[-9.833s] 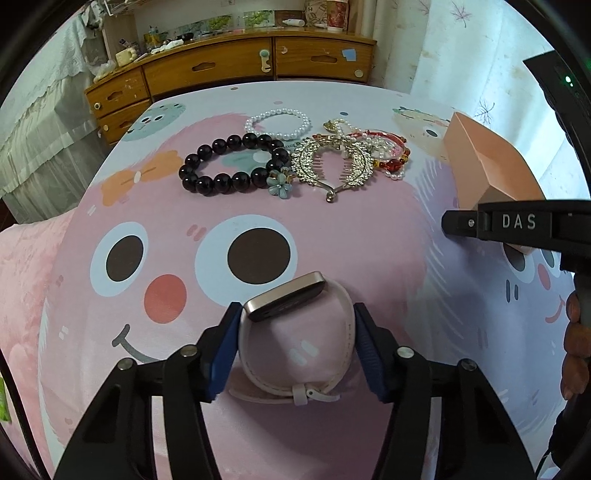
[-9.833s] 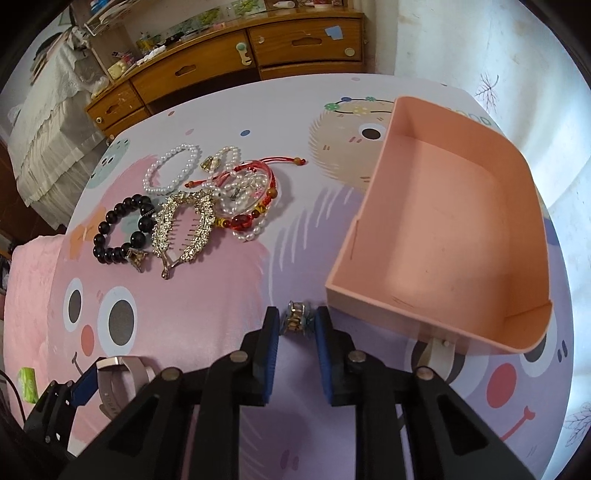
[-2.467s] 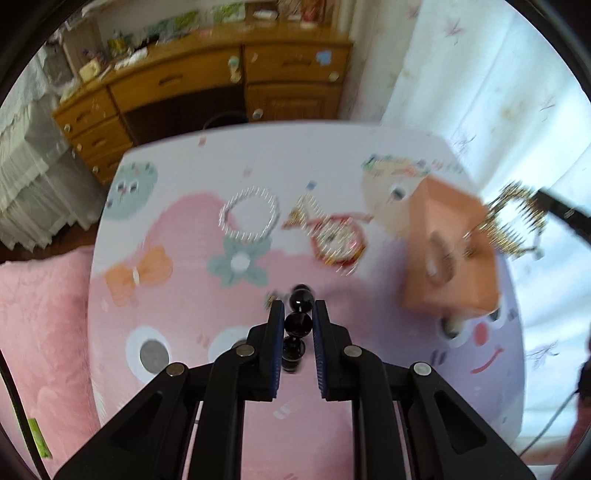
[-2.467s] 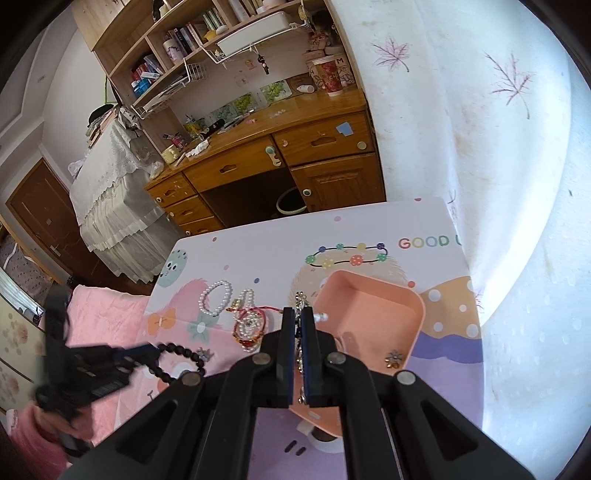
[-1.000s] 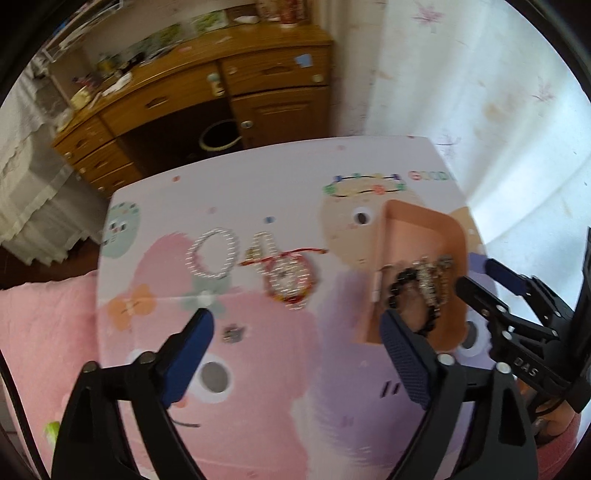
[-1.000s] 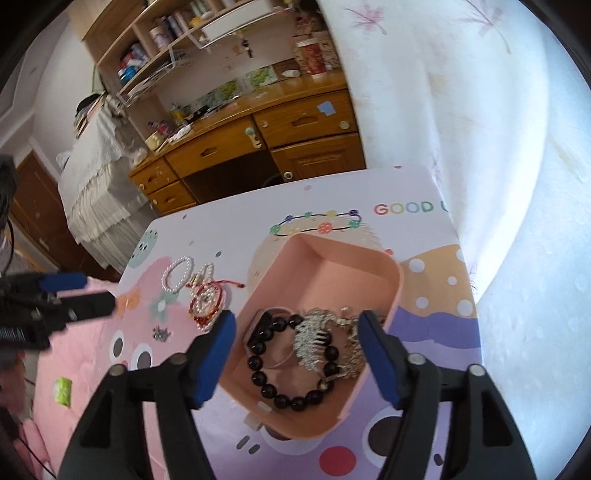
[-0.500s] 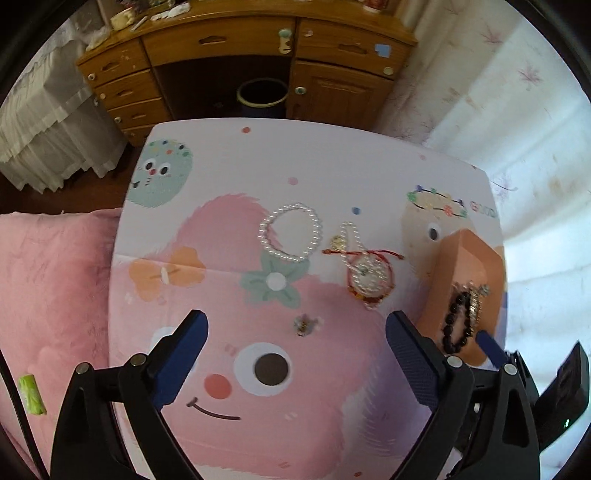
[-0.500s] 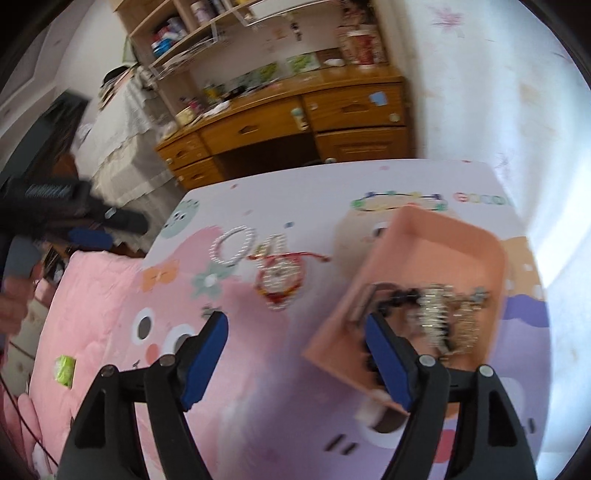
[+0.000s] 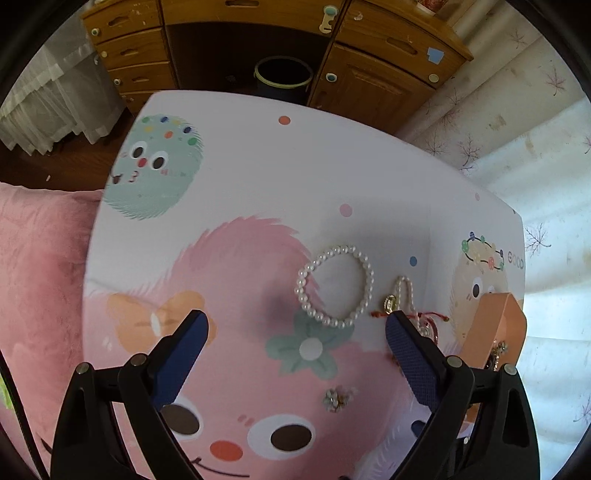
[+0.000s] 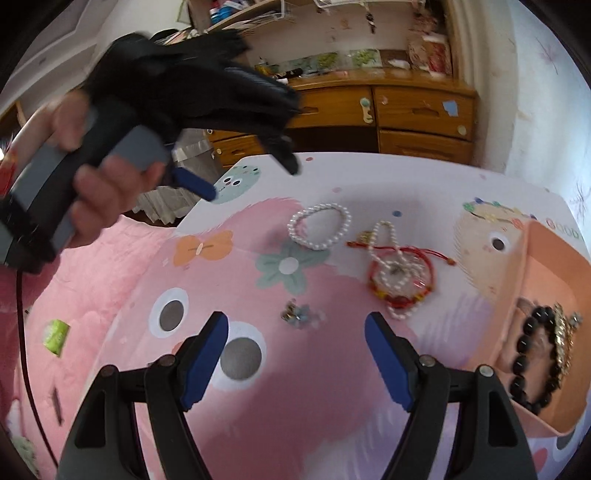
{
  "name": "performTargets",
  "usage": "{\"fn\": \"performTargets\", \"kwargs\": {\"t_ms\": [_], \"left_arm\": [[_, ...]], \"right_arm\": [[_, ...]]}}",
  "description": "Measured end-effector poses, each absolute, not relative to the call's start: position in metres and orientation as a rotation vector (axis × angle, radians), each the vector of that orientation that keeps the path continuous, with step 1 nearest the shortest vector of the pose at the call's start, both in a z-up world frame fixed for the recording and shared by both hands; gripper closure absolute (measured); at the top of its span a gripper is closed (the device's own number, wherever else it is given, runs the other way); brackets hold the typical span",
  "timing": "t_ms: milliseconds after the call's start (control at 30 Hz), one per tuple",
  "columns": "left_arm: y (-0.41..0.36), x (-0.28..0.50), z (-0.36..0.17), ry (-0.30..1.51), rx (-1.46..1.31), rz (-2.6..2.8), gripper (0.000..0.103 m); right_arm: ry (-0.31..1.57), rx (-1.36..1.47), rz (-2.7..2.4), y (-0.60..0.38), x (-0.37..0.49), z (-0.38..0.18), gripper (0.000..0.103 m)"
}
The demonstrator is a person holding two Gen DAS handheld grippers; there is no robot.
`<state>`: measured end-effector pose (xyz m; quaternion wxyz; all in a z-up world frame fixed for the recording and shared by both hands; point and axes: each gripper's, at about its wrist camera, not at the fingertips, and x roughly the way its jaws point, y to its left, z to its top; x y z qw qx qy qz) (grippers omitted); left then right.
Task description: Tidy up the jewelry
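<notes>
A home bedroom: a wooden desk with drawers stands beyond the far edge of the cartoon-printed table; cluttered shelves above; a pink quilt at its left edge; a waste bin under the desk.

Pearls, wood and matt plastic

Glossy pearl bracelet on a smooth printed mat; varnished wooden desk; matt orange plastic tray.

One pearl bracelet; one flower charm; one tray
</notes>
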<state>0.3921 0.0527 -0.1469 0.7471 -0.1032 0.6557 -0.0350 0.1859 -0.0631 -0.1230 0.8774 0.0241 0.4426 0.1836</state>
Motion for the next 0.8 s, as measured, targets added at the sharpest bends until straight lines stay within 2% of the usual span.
{"fn": "performTargets", "kwargs": {"t_ms": [133, 200, 400, 567, 800], "left_arm": [[0.043, 0.4, -0.166, 1.425, -0.159, -0.096, 0.011], [0.038, 0.402, -0.174, 1.419, -0.129, -0.114, 0.015], [0.025, 0.403, -0.193, 1.404, -0.048, -0.167, 0.034], [0.024, 0.405, -0.199, 1.386, -0.027, -0.18, 0.051], [0.025, 0.406, -0.202, 1.351, 0.032, -0.196, 0.067]], "right_arm": [[0.89, 0.002, 0.378, -0.048, 0.191, -0.134, 0.027], [0.89, -0.021, 0.378, -0.042, 0.195, -0.138, 0.033], [0.911, -0.054, 0.387, -0.034, 0.204, -0.152, 0.051], [0.929, -0.074, 0.393, -0.026, 0.207, -0.158, 0.058], [0.955, -0.097, 0.387, -0.019, 0.208, -0.165, 0.07]]}}
